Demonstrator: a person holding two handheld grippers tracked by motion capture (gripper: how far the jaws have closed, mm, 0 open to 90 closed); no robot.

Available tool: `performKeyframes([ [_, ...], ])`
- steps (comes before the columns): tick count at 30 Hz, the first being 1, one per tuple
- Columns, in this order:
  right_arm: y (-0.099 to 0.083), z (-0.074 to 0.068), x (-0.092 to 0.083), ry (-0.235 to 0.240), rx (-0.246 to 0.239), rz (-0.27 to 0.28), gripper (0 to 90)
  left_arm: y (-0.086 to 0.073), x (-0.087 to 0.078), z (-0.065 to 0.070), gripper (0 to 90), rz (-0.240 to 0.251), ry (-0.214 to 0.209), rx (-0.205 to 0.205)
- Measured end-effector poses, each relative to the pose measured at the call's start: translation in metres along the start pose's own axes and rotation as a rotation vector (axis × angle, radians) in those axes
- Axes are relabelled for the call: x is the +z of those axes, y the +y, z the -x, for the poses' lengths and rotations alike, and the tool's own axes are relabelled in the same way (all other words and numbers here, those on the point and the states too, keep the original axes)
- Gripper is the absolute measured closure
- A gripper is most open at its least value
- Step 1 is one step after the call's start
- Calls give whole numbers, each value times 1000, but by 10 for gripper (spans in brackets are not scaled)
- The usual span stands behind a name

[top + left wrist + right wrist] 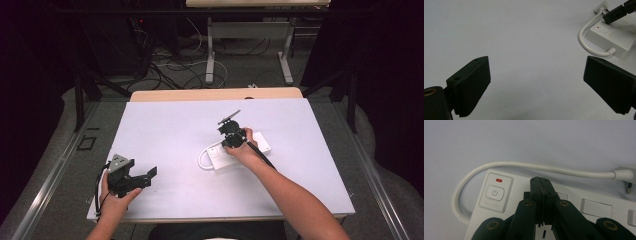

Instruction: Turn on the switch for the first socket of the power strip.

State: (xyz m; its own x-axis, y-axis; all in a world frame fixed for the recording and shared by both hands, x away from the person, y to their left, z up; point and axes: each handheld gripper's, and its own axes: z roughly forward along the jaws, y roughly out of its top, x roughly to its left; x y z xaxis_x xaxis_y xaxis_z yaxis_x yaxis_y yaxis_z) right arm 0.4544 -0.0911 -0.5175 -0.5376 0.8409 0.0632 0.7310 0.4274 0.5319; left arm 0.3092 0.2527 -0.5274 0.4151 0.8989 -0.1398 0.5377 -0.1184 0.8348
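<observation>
Here the power strip (pixel 240 152) lies right of the table's (pixel 165 130) middle, its cord (pixel 524 166) looped beside it. The right gripper (pixel 541 183), jaws pressed together and empty, hovers beside the switch (pixel 494 193), probably to press it. The left gripper (pixel 142 176) waits wide open, well apart.

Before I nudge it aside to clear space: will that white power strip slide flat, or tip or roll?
The power strip is a flat, boxy block lying on the smooth table, so it should slide, not roll or tip. Its short cord holds a curved loop, so it's probably springy and may swing the plug along.
</observation>
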Motion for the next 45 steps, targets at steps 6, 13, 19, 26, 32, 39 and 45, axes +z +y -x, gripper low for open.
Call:
performKeyframes([
  [6, -1, 2, 0, 24, 15, 13, 900, 0, 0, 0, 70, -1, 0, 0],
  [13, -2, 4, -2, 39, 14, -3, 887, 0, 1, 0, 71, -3, 1, 0],
  [19, -5, 4, 2, 67, 8, 73, 848, 0, 1, 0, 75, -7, 2, 1],
  [26, -3, -3, -3, 51, -16, 14, 826, 0, 1, -1, 75, -6, 2, -1],
  [32, -3, -7, -3, 79, -34, 107, 777, 0, 2, 0, 76, -7, 0, -2],
  [39, -1, -7, -9, 112, -22, 133, 639, 0, 2, 0, 75, -7, -1, 4],
  [45, 1, -9, -14, 126, -18, 159, 535, 0, 2, 0, 76, -6, 0, 3],
])
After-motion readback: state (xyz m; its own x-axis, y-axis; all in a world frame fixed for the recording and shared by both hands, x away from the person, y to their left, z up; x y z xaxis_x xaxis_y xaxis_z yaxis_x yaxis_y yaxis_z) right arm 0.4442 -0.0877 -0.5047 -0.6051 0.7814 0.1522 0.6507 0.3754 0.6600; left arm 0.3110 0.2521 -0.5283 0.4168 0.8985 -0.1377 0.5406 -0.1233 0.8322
